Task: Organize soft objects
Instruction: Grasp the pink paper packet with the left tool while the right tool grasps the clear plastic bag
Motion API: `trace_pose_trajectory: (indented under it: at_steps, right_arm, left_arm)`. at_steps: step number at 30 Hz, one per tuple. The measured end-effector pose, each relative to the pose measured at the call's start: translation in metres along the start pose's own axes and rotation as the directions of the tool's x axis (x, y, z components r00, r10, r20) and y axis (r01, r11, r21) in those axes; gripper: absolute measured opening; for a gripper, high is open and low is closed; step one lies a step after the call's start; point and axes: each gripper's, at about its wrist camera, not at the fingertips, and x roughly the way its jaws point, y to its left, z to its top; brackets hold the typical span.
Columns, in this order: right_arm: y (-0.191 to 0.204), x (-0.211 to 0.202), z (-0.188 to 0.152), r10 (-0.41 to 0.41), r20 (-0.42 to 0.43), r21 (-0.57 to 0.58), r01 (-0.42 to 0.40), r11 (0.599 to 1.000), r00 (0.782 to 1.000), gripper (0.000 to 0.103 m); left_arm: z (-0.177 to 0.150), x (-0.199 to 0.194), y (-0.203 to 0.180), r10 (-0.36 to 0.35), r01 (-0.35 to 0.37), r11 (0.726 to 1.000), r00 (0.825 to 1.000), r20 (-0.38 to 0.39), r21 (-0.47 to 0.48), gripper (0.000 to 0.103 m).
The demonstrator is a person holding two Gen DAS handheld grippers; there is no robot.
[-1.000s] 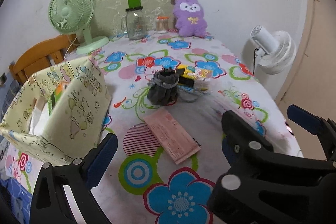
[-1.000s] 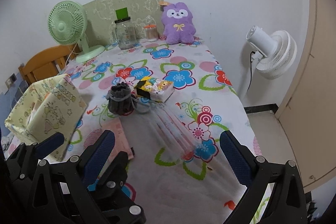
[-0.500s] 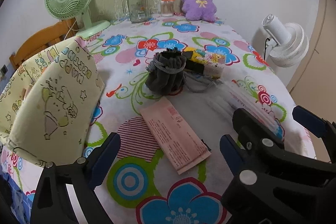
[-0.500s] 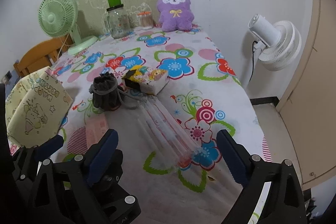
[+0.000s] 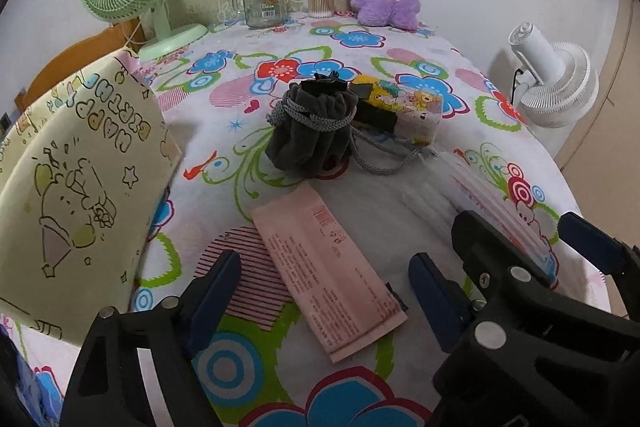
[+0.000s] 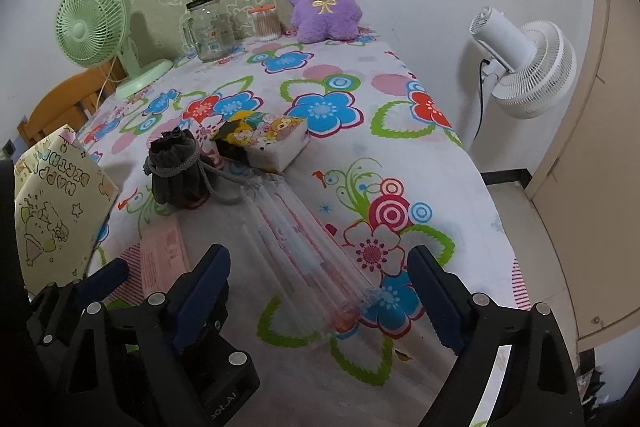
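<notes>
Both grippers' jaws stood apart, closing, nothing btwn the pads. Pink packet (image 5: pixel 326 273) lay flat ahead of the left gripper (image 5: pixel 324 303), light & floppy, prob. slippery; best pinched across its short width. Clear sleeve (image 6: pixel 308 259) lay btwn the right gripper (image 6: pixel 320 291) jaws, untouched.

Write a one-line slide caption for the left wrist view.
Left gripper, jaws closing with nothing gripped, above a pink packet on the floral tablecloth, grey drawstring pouch beyond.
</notes>
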Motion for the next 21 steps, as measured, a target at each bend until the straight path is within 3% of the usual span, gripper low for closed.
trace_pose_trajectory:
  at_steps: [11, 21]
  right_arm:
    - [0.016, 0.006, 0.007, 0.05, -0.002, -0.05, -0.05, 0.998, 0.999, 0.092]
    - [0.02, 0.024, 0.015, 0.014, -0.026, -0.082, -0.016, 0.997, 1.0, 0.092]
  left_arm:
    - [0.005, -0.002, 0.007, -0.067, 0.067, 0.996, 0.998, 0.013, 0.054, 0.044]
    - [0.01, 0.0, 0.008, -0.099, 0.1, 0.99, 0.995, -0.018, 0.102, 0.041]
